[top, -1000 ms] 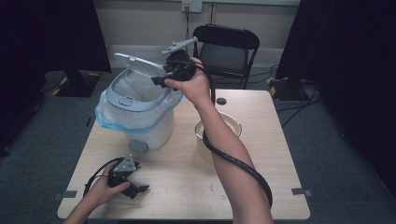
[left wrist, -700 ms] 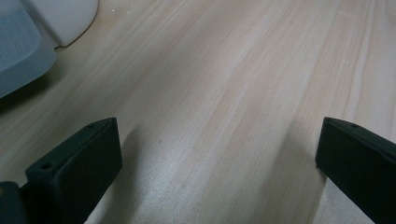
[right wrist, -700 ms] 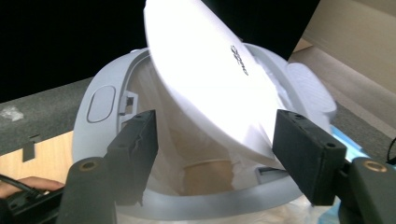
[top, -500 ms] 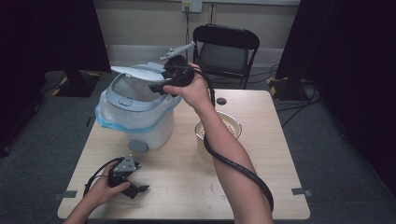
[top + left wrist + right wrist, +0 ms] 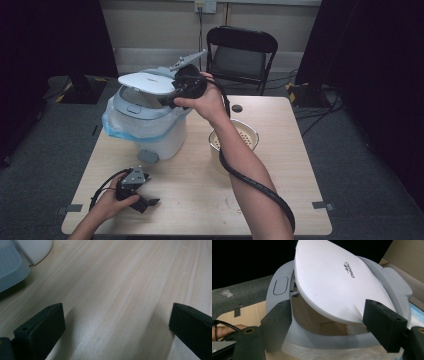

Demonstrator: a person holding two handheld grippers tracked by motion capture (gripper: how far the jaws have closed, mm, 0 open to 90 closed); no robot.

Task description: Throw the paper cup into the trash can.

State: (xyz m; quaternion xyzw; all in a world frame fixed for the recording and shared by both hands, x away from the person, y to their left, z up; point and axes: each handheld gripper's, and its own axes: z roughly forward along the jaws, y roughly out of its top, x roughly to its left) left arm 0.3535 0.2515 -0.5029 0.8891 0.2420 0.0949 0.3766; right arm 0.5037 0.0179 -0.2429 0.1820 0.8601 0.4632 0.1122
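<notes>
Spreading apart just now, the jaws of the right gripper (image 5: pixel 327 322) stand wide on either side of the near edge of the white lid (image 5: pixel 337 280), and no pad seems to press on it. That lid belongs to the pedal bin (image 5: pixel 150 125), which stands on the far left part of the wooden table (image 5: pixel 200 200), lined with a blue-tinted bag (image 5: pixel 112 125). The lid hangs half lowered over the grey rim, tilted, with a gap showing into the bin.

The step in hand looks like closing the lid. To do it well, the right gripper (image 5: pixel 170 97) should probably draw back level and clear of the lid's edge before dropping, so a jaw does not catch it and twist the hinge; if the lid stalls part way, a soft push on its top near the front edge should seat it.

Further out, the left gripper (image 5: pixel 150 201) rests low at the table's near left corner, jaws spread on nothing, well apart from the bin. A bowl (image 5: pixel 235 140) sits right of the bin, under the right forearm.
</notes>
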